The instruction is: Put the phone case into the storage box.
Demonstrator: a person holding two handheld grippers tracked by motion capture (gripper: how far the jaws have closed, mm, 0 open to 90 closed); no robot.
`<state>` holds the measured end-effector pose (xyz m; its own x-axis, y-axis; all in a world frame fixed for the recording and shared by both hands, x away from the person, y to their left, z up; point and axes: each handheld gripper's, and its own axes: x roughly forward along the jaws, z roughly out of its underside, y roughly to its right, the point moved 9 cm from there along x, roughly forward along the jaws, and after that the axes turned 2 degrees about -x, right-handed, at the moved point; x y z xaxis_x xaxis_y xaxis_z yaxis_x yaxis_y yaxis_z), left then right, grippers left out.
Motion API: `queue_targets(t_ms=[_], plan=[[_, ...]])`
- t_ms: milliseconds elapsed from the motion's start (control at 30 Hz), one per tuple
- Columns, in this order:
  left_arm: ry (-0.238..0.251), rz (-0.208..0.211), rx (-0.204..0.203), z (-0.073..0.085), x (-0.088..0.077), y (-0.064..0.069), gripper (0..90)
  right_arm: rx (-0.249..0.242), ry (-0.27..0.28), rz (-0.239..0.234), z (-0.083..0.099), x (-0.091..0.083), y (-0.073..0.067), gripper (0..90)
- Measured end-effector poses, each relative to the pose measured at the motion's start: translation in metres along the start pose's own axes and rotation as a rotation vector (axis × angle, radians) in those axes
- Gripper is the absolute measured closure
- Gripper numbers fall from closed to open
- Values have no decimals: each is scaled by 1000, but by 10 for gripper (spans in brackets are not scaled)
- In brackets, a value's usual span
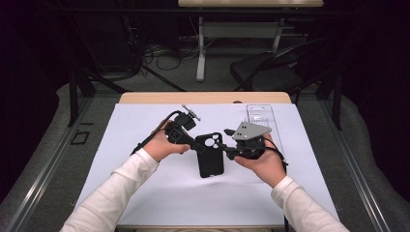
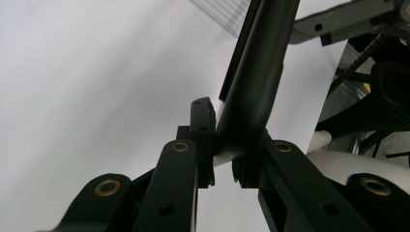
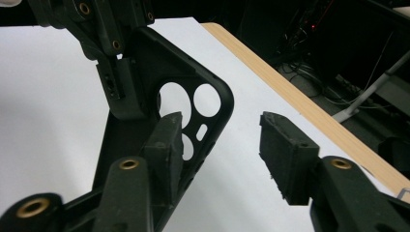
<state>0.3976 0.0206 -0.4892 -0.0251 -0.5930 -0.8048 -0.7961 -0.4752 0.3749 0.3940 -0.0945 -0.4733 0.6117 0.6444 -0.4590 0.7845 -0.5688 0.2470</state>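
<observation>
Clear tray point(image 1: 259, 117) behind phone case point(image 1: 210, 155) (well apart).

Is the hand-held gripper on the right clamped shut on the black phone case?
No: in the right gripper view its jaws stand apart around the phone case's corner, one pad well clear of it, while the left hand-held gripper pinches it.

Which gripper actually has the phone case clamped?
The left gripper: its jaws are shut on the black phone case's edge near the camera cutouts. The right gripper's jaws straddle the case's corner with a gap at one pad, not pressing.
</observation>
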Motion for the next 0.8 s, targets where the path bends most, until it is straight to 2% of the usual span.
queue_targets(t_ms=[333,567,800], plan=[[-24,-5,16,1,3,2,814,-37,-10,6,-4,-1,-1,567],[-42,-8,26,1,5,4,815,-75,-34,-8,-4,-1,-3,636],[-53,-9,33,1,7,6,814,-111,-55,-9,-4,-2,-5,666]])
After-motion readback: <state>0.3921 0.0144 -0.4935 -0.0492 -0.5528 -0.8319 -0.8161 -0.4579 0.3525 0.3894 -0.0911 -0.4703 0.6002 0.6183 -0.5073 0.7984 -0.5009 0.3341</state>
